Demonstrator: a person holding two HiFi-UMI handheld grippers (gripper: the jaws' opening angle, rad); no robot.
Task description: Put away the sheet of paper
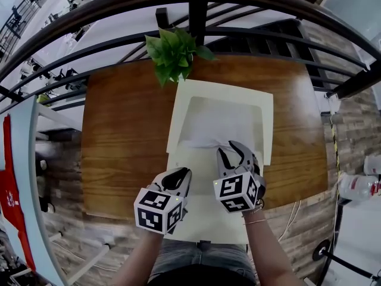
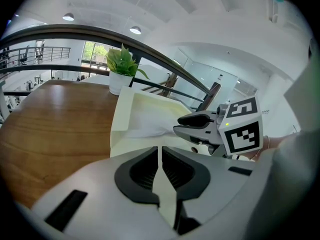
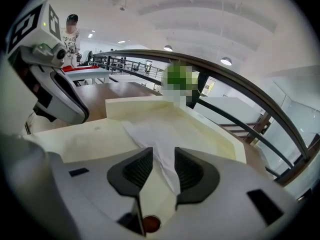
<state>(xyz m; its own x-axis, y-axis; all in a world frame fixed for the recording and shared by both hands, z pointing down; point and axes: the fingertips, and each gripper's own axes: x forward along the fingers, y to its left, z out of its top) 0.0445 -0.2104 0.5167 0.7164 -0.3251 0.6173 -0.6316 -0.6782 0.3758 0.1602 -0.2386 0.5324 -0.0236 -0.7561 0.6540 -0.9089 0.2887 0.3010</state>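
At mid-frame, in the cream box [image 1: 183, 113], the light, limp sheet of paper [image 1: 205, 139] lies between my right gripper's [image 1: 230, 154] parted jaws. I'd pinch its near corner gently. My left gripper [image 1: 178, 175] is clenched.

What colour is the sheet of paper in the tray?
White sheet of paper, lying in a cream tray; clearest in the right gripper view.

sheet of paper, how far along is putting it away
Done: the white sheet of paper lies mostly inside the shallow cream box on the wooden table. In hand: the right gripper has its open jaws either side of the paper's near corner, and the left gripper is shut on the box's cream flap. Left, probably: tucking that corner in and closing the flap.
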